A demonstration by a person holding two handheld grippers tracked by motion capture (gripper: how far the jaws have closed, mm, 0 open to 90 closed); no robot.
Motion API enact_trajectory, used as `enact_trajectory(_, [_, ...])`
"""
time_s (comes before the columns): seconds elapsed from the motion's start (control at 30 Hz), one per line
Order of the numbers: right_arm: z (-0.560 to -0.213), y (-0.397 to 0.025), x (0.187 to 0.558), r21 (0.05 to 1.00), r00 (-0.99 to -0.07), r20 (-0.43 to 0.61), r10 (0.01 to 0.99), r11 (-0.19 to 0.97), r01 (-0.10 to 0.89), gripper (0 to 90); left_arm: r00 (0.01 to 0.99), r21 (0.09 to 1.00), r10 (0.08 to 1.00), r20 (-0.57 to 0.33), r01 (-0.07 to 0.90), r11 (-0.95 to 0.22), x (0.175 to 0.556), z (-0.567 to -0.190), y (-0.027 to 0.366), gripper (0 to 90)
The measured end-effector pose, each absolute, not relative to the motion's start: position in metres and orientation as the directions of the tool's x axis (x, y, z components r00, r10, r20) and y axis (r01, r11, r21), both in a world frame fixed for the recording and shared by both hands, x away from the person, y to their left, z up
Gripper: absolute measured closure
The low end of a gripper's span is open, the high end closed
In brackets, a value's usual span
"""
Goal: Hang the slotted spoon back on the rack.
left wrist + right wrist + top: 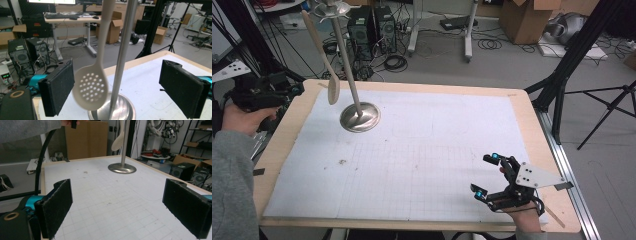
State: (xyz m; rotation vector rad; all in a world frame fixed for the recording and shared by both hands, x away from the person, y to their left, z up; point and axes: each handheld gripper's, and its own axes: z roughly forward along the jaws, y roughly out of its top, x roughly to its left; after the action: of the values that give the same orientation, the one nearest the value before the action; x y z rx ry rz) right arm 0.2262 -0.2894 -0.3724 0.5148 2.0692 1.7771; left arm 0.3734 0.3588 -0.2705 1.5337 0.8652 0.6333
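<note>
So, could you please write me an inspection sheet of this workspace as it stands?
Surface: wooden table covered by a white gridded mat; a small dark stain on the mat's left part.
Job's things: pale slotted spoon hanging from a steel stand that rests on the mat's far left part; the spoon's bowl hangs beside the pole.
Clutter: nothing seen on the mat besides the stand.
Grippers: left gripper open, facing the spoon and pole, touching neither; right gripper open above the mat's near right corner, holding nothing.
Cables: a black cable trails from the left gripper; loose cables on the floor.
Surroundings: computer towers, cardboard boxes, tripod legs, desks.
</note>
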Motion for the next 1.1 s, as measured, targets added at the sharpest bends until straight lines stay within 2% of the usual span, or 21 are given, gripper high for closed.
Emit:
enact_trajectory(0.37, [-0.363,-0.304,0.218,0.992,-0.853,-0.052,0.52,0.124,0.014,8.1,0.602,0.995,0.798,-0.035,0.099,-0.031,0.345,-0.271,0.348,13.0])
enact_trajectory(1.1, [-0.365,-0.311,0.204,0.993,-0.839,-0.047,0.542,0.118,0.021,8.1,0.629,0.996,0.778,0.006,0.065,-0.06,0.313,-0.299,0.343,13.3])
